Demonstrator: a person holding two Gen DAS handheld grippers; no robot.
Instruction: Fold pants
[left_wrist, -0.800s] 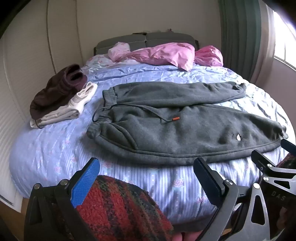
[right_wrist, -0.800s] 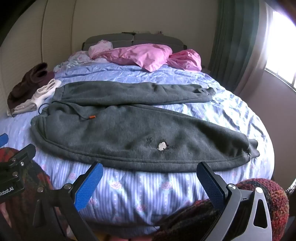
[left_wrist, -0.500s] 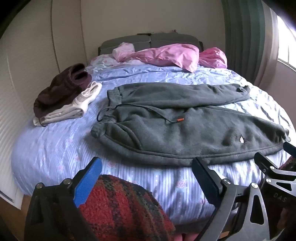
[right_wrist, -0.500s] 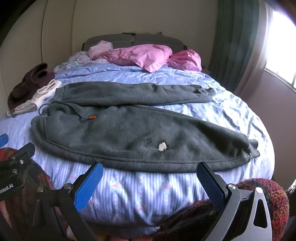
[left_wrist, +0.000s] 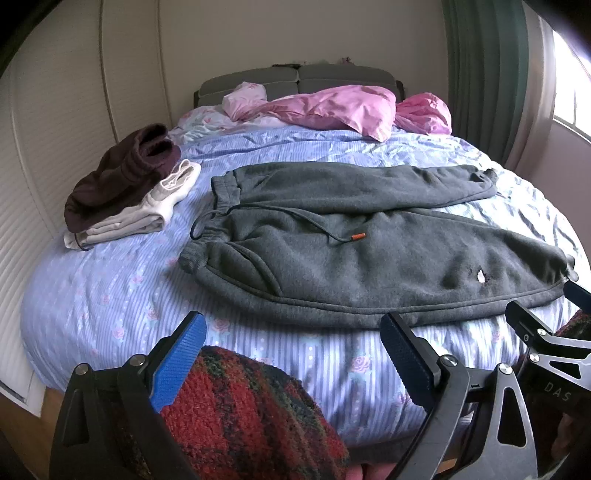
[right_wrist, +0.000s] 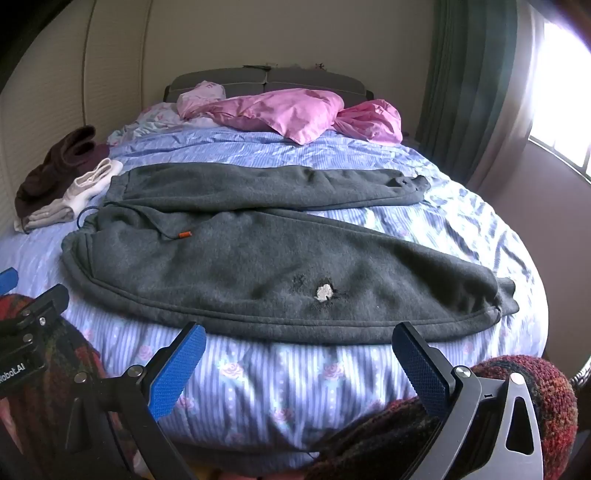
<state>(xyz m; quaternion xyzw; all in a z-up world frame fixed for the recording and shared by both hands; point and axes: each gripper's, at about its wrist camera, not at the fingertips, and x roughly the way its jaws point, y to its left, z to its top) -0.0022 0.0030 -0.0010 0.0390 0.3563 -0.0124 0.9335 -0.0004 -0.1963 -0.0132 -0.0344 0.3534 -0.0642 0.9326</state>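
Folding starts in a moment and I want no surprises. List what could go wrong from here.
1. The drawstring trails loose across the grey sweatpants; it may snag or end up bunched inside a fold.
2. The hole in the near leg could catch a fingertip and tear wider.
3. The near leg lies along the edge of the bed, so a pull toward the left gripper or right gripper could drag the pants off.

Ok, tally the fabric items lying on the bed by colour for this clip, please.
Grey: 1, the sweatpants
Dark maroon: 1, the folded garment
Cream: 1, the folded garment under it
Pink: 2, the large bedding bundle and the smaller bundle beside it
Total: 5
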